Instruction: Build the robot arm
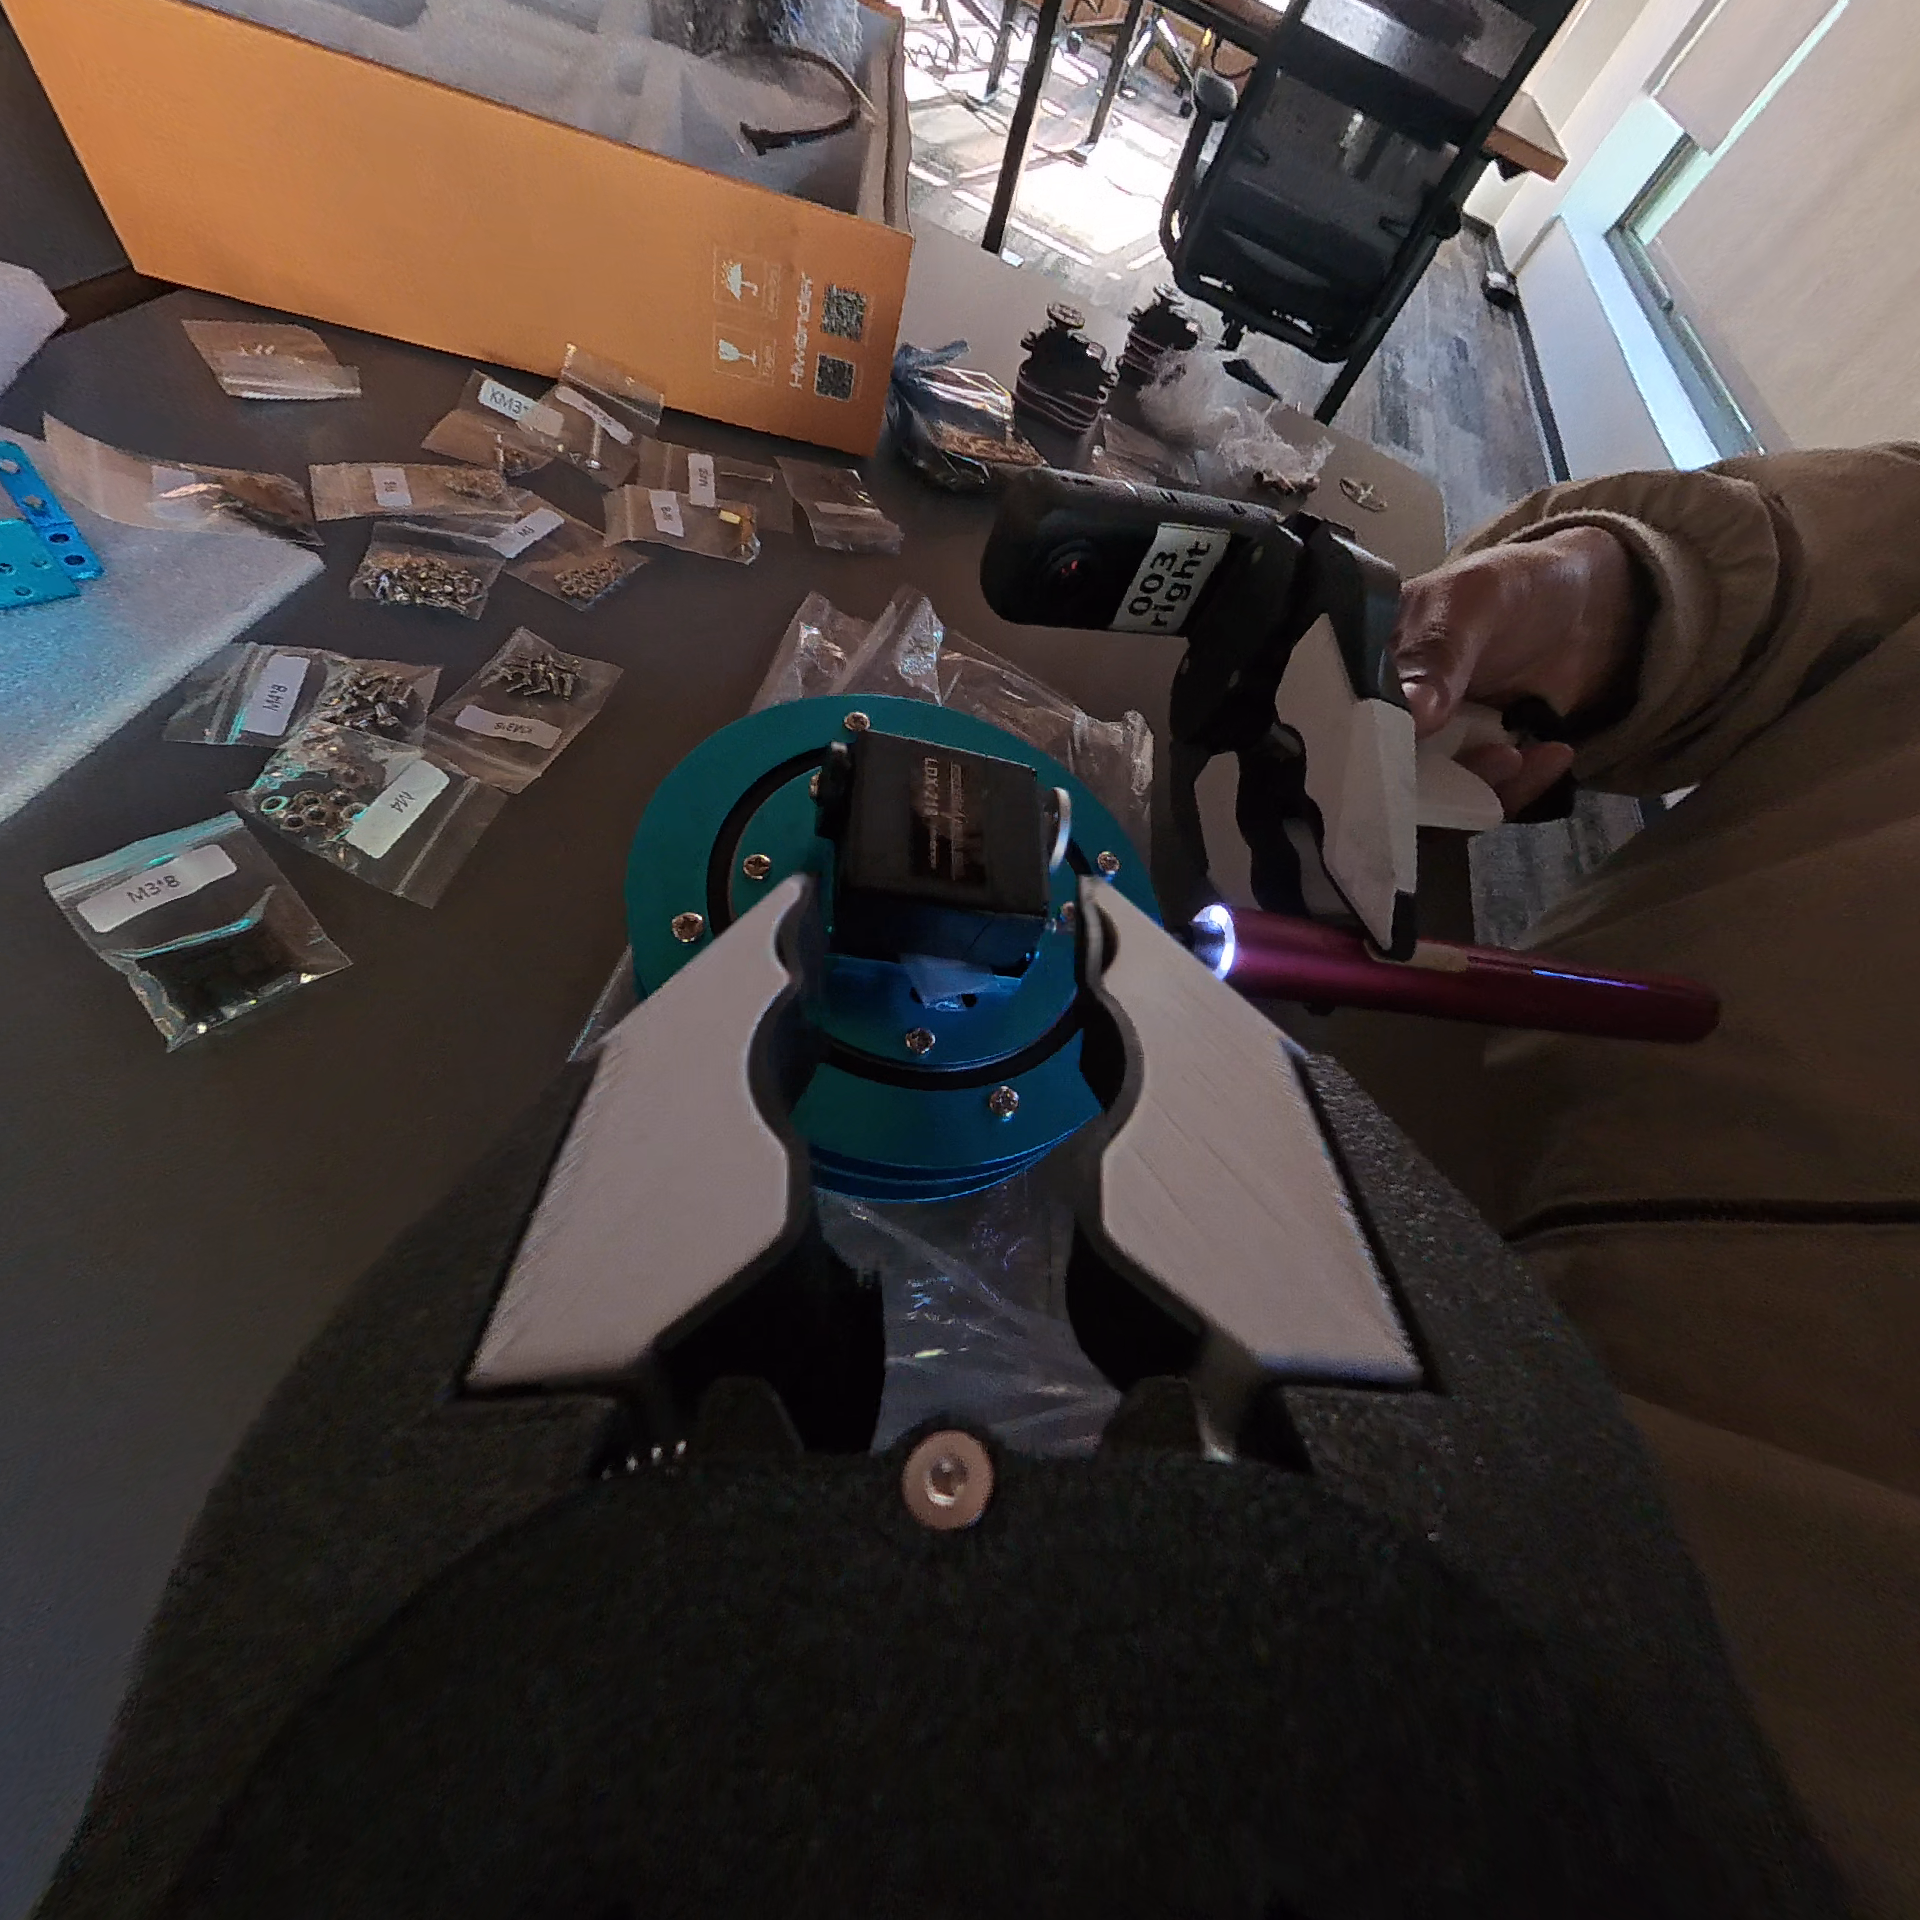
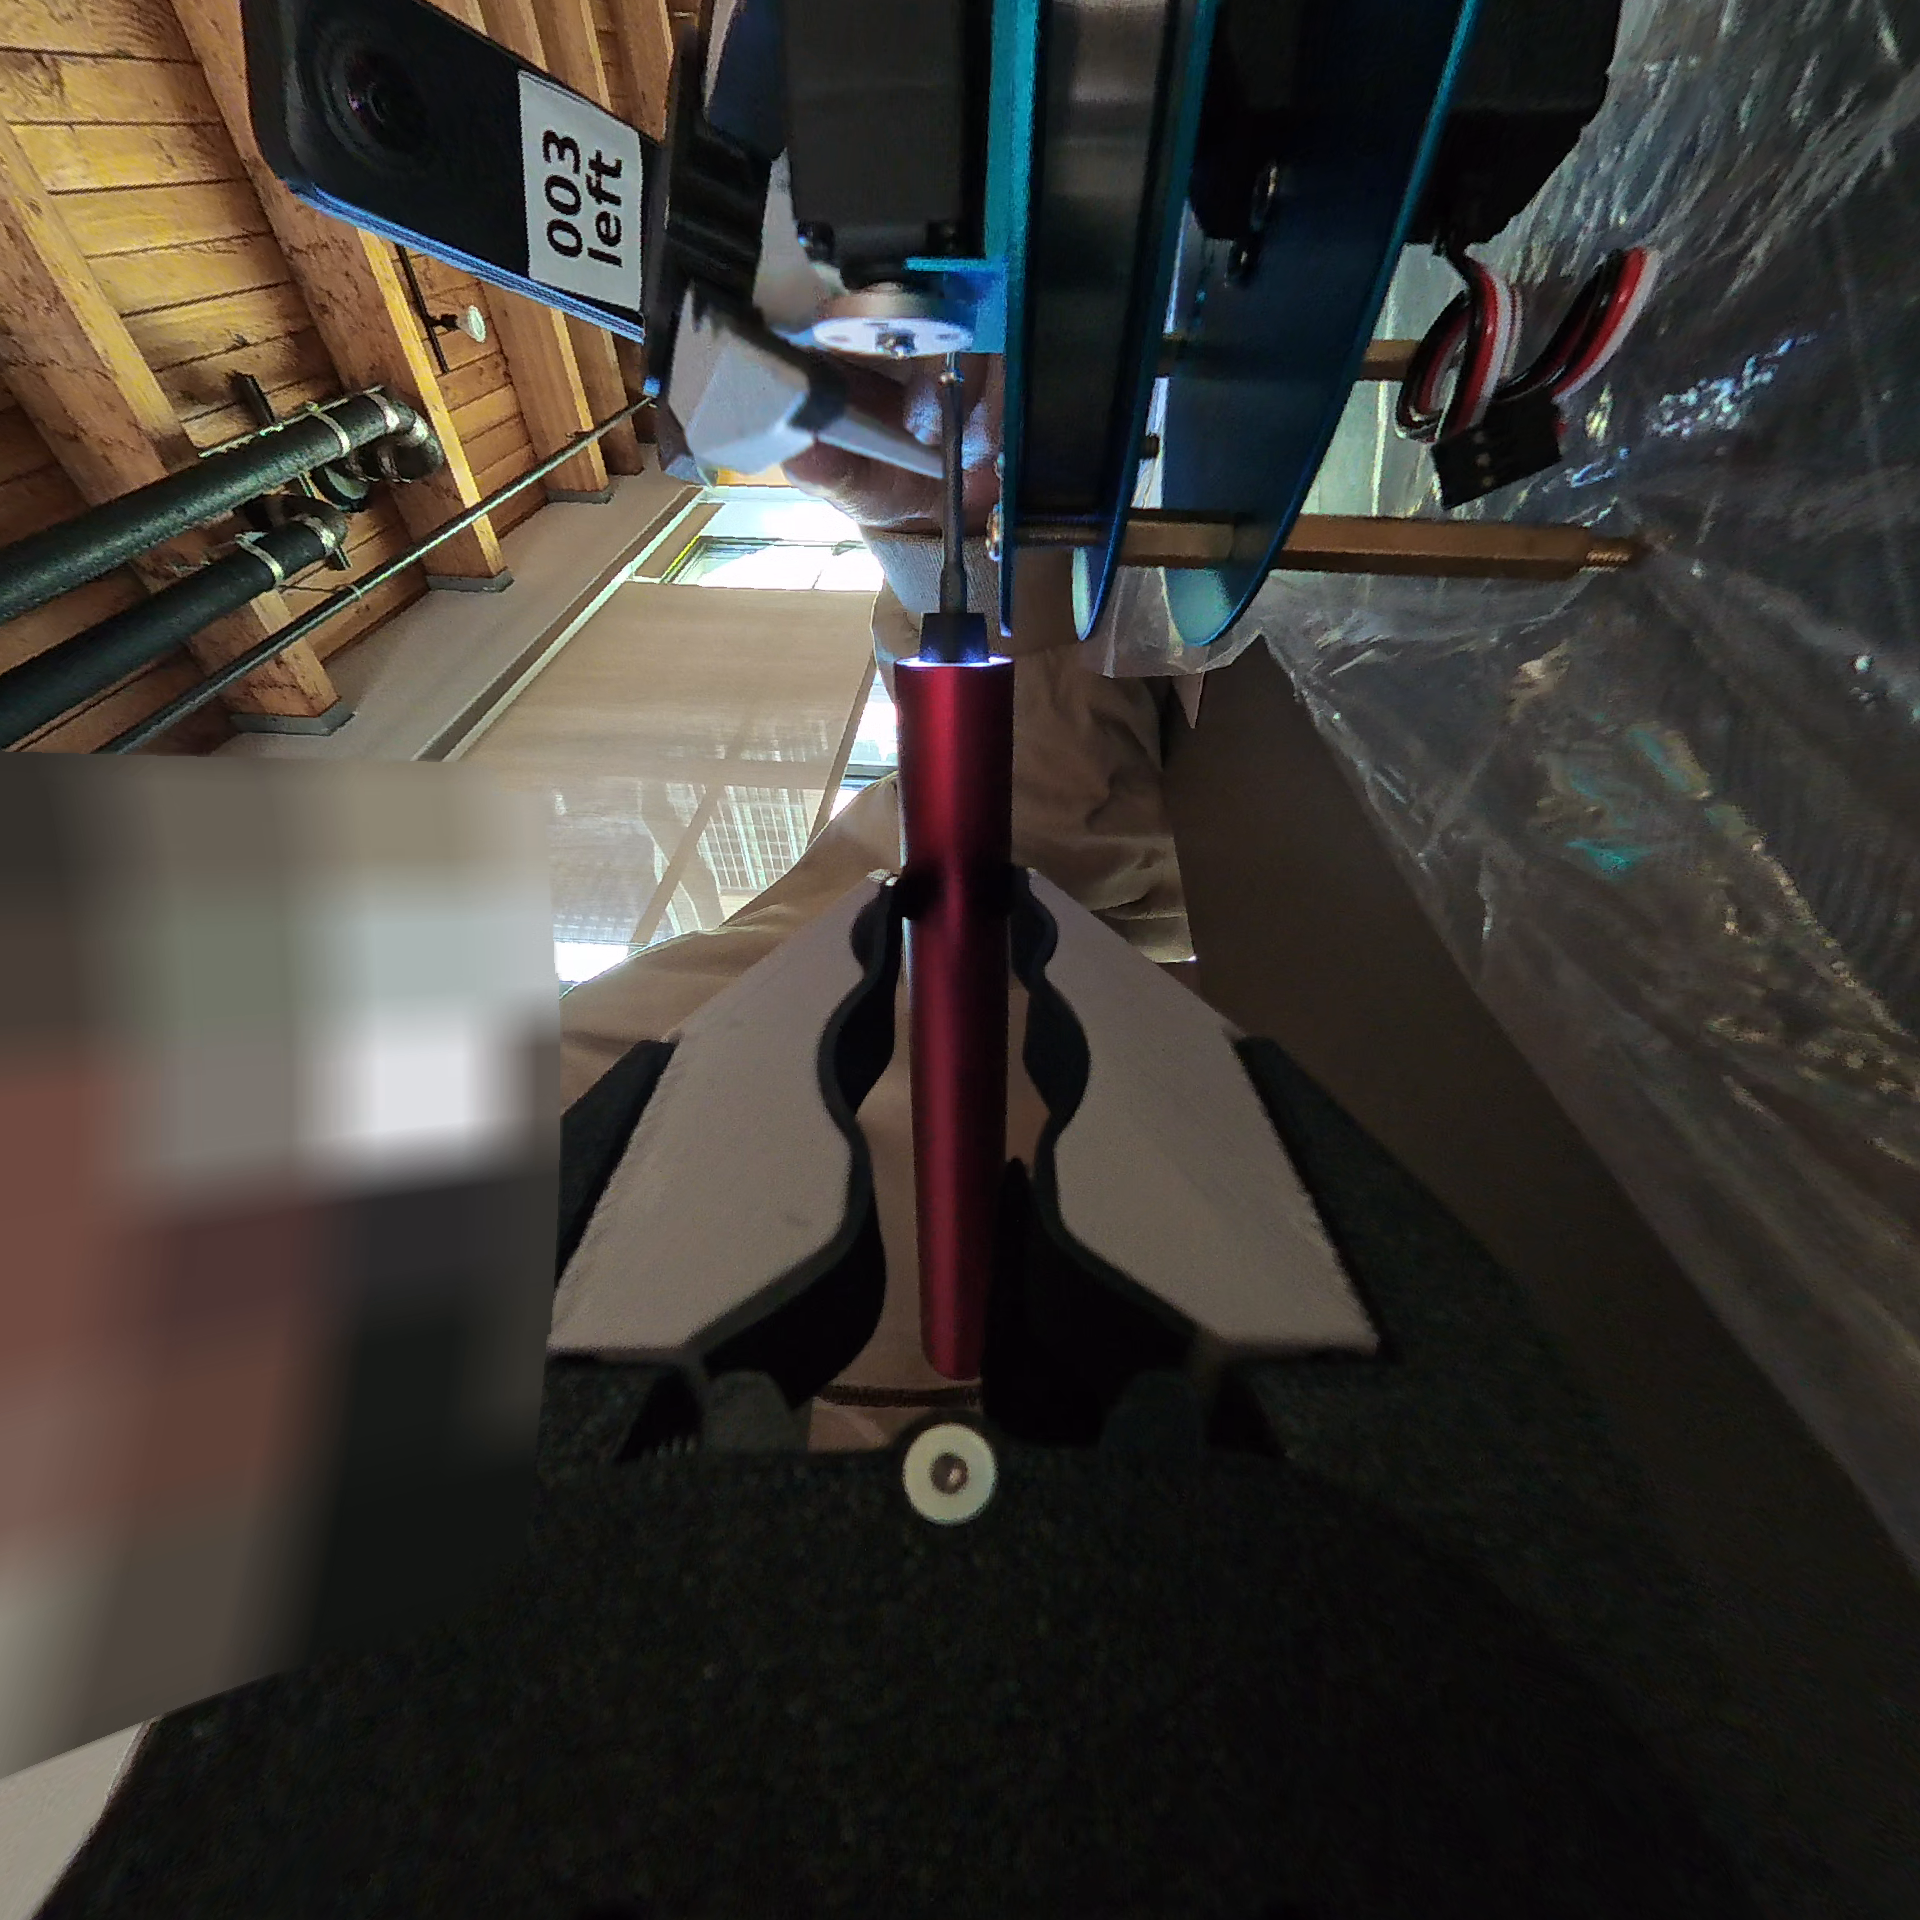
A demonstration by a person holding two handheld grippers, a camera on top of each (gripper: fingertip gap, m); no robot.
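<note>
Centrally, in the left wrist view, my left gripper (image 1: 940,914) has its fingers closed against the rim of a teal circular assembly (image 1: 883,1049), which carries a black servo (image 1: 935,831) bearing a printed label on its face. My right gripper (image 2: 956,894) clamps a magenta powered screwdriver (image 2: 951,1039) by its barrel; the lit ring at its front end glows white, and its thin bit (image 2: 951,499) reaches up to a white servo horn (image 2: 883,338) on the assembly's flat side. In the left wrist view the same screwdriver (image 1: 1455,971) lies level, its lit end just beside the assembly's right edge.

Each gripper's camera body carries a white sticker with dark writing, seen from the opposite view. A red, white and black cable (image 2: 1507,343) with a black plug hangs from the assembly, and brass standoffs (image 2: 1403,545) separate its plates.

On the bench (image 1: 208,1195), toward the left edge, lie many small clear zip bags (image 1: 343,769) of screws and nuts, each with a white written label. Crumpled clear plastic wrap (image 1: 987,686) lies under and behind the assembly. At the far edge stands an open orange cardboard box (image 1: 499,218) with printed handling symbols and code squares on its near end; a dark cable and grey padding show inside. Further black servos (image 1: 1081,374) stand near the far right corner. Blue perforated brackets (image 1: 31,530) rest on white foam at the left edge. A black chair (image 1: 1320,187) stands beyond the bench.
</note>
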